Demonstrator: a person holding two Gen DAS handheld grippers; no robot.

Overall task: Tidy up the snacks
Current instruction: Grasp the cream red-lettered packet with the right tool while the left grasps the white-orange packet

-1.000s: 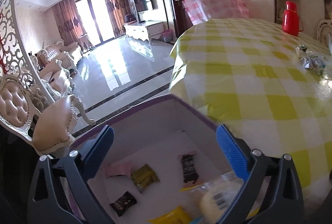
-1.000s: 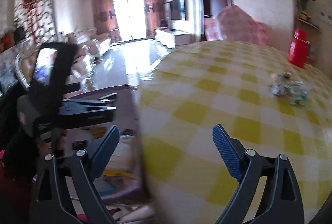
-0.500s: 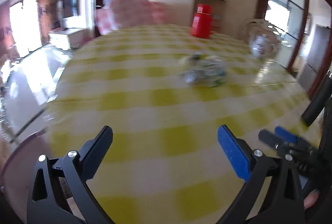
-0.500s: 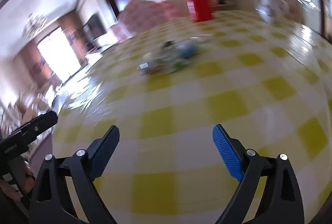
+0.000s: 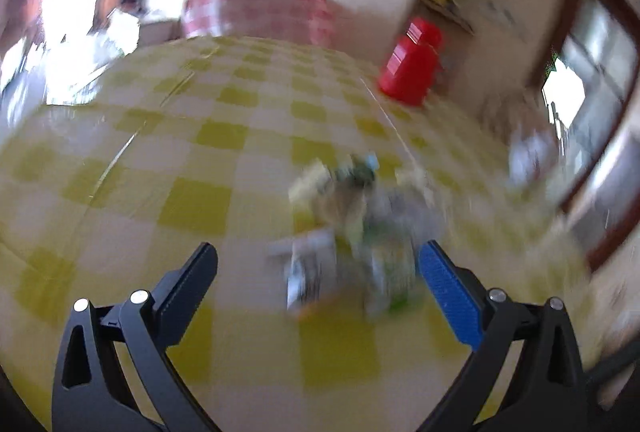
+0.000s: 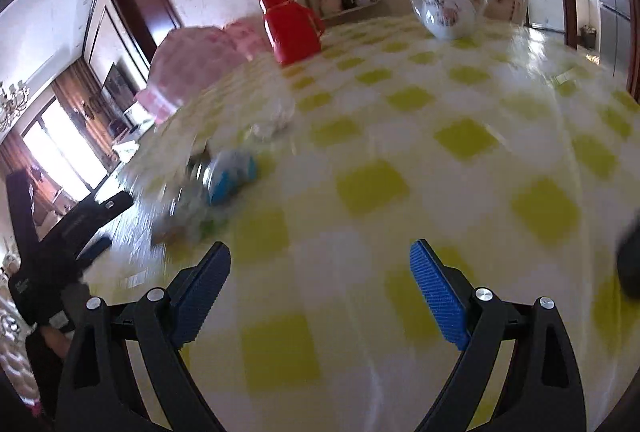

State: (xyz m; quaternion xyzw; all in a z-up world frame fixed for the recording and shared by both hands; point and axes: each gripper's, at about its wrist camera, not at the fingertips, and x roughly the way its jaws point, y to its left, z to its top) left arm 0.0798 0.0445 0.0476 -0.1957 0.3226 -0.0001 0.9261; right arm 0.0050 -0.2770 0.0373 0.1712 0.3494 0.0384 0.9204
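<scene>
Snack pile (image 5: 356,232) sits on the yellow-checked tablecloth (image 5: 192,192), directly ahead of the left gripper (image 5: 316,272), its near wrappers lying in the gap between the two fingertips and reaching up to the right, blue-padded finger (image 5: 448,296). Heavy motion blur: individual packets can't be told apart, only silver, green and a blue bit. Left gripper jaws are spread wide, nothing held, no contact visible.

In the right wrist view the same snack pile (image 6: 216,188) lies ahead and left of the right gripper (image 6: 320,284), just beyond the left fingertip (image 6: 204,288). Right gripper jaws also spread wide, empty, only tablecloth between them. The left gripper's black body (image 6: 64,232) shows at the far left edge, next to the pile.

Surroundings: red thermos jug (image 6: 290,28) well beyond the pile, white floral teapot (image 6: 452,6) far ahead toward the right finger side, pink checked chair cover (image 6: 192,68) behind the table edge. Nothing stands between either gripper and the pile.

Versus half a second ago: left gripper has closed in, the pile was mid-table then and is now at the fingertips. Right view has swung, so the pile moved from ahead-centre to the left finger side. Jaw spread is unchanged on both.
</scene>
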